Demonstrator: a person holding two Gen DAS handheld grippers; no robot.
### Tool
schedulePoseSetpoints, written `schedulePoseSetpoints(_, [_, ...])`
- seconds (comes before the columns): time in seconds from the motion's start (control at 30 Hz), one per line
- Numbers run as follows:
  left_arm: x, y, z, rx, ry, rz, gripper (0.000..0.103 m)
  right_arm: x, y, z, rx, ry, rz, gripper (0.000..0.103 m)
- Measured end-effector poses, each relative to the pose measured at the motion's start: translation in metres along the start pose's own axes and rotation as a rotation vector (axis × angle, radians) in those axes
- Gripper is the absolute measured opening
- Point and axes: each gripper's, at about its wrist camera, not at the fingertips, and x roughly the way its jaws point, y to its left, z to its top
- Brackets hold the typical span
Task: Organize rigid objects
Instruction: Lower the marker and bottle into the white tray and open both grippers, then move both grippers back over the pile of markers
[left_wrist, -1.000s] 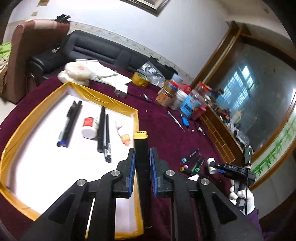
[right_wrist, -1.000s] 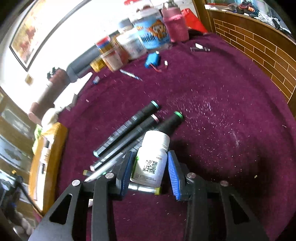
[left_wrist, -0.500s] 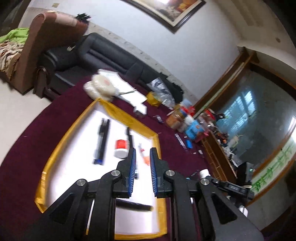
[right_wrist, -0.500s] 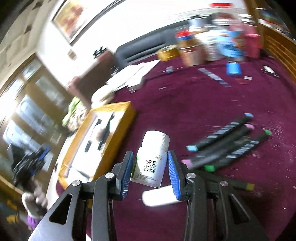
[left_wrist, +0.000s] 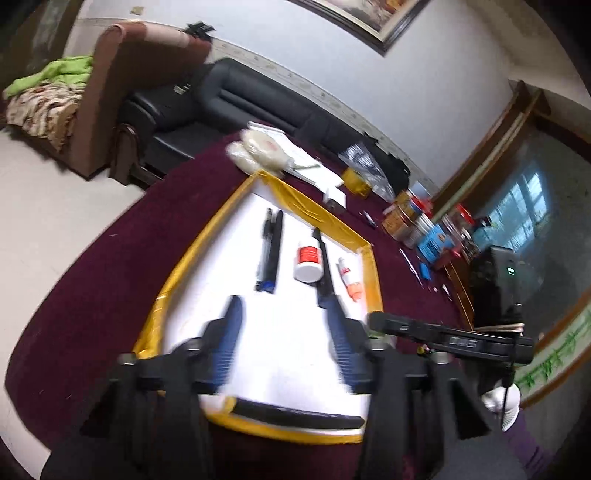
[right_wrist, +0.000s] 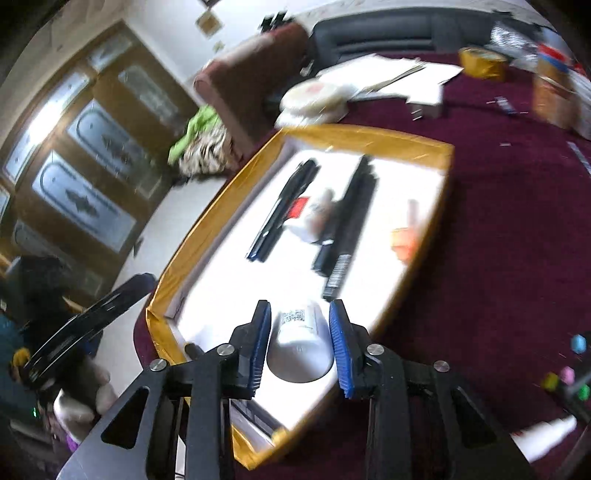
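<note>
A small white plastic bottle with a printed code label sits between the blue-padded jaws of the right gripper, which are closing narrowly on its sides and holding it just above the near end of the shallow white tray with a yellow taped rim. In that tray already lie a pair of black pens side by side, a white bottle with a red label, a long black marker beside it, a small white tube with an orange cap near the right rim, and a black marker lying crosswise at the near rim. The left gripper hangs over the tray's near half with its jaws opening, wide apart and nothing between them. By my reading the sorting is well along: six pieces rest in the tray and the bottle is about to join them. Still left on the dark maroon cloth-covered counter are several markers with coloured caps and a white tube-like object, both at the right edge of the right wrist view and too blurred to count. Jars and tins crowd the counter's far side; whether they belong to the task I cannot tell.
</note>
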Motion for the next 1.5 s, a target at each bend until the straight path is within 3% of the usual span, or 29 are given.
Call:
schedulePoseSetpoints(0.03, [-0.003, 0.002, -0.001, -0.001, -0.006, 0.009, 0.052, 0.010, 0.006, 0.002, -0.015, 0.018, -0.001, 0.022])
schedulePoseSetpoints(0.1, [-0.007, 0.006, -0.005, 0.004, -0.005, 0.020, 0.052, 0.025, 0.019, 0.005, -0.043, 0.029, -0.003, 0.022])
schedulePoseSetpoints(0.2, [-0.011, 0.012, -0.007, 0.001, -0.004, 0.015, 0.054, 0.037, 0.032, 0.011, -0.085, 0.011, -0.072, 0.022])
schedulePoseSetpoints(0.37, [-0.010, 0.022, -0.007, -0.027, -0.005, 0.019, 0.056, 0.033, 0.024, 0.016, -0.017, -0.009, -0.020, 0.024])
schedulePoseSetpoints(0.6, [-0.005, 0.024, -0.013, -0.062, 0.001, -0.012, 0.056, 0.013, 0.015, 0.008, -0.009, -0.025, -0.084, 0.028])
schedulePoseSetpoints(0.67, [-0.007, 0.024, -0.013, -0.066, -0.004, -0.017, 0.056, 0.015, 0.017, 0.005, 0.007, -0.001, -0.033, 0.028])
schedulePoseSetpoints(0.77, [-0.017, 0.021, -0.010, -0.056, -0.030, -0.011, 0.056, 0.027, 0.028, 0.003, 0.032, 0.068, 0.124, 0.029])
schedulePoseSetpoints(0.83, [-0.025, 0.018, -0.008, -0.049, -0.051, -0.004, 0.056, 0.037, 0.038, 0.002, 0.059, 0.132, 0.291, 0.029])
schedulePoseSetpoints(0.9, [-0.031, 0.017, -0.008, -0.048, -0.065, 0.005, 0.056, 0.039, 0.042, 0.003, 0.083, 0.148, 0.377, 0.029])
schedulePoseSetpoints(1.03, [-0.035, 0.014, -0.010, -0.040, -0.068, 0.019, 0.057, 0.017, 0.036, 0.007, 0.047, 0.051, 0.295, 0.032])
schedulePoseSetpoints(1.2, [-0.027, 0.001, -0.011, -0.017, -0.044, 0.006, 0.059, -0.036, -0.003, -0.003, 0.055, -0.099, 0.169, 0.035])
schedulePoseSetpoints(1.37, [-0.018, -0.036, -0.016, 0.084, -0.012, -0.014, 0.062, -0.102, -0.072, -0.036, 0.144, -0.263, 0.018, 0.049])
schedulePoseSetpoints(1.5, [-0.002, -0.078, -0.025, 0.198, 0.044, -0.061, 0.066, -0.154, -0.143, -0.073, 0.289, -0.383, -0.133, 0.052])
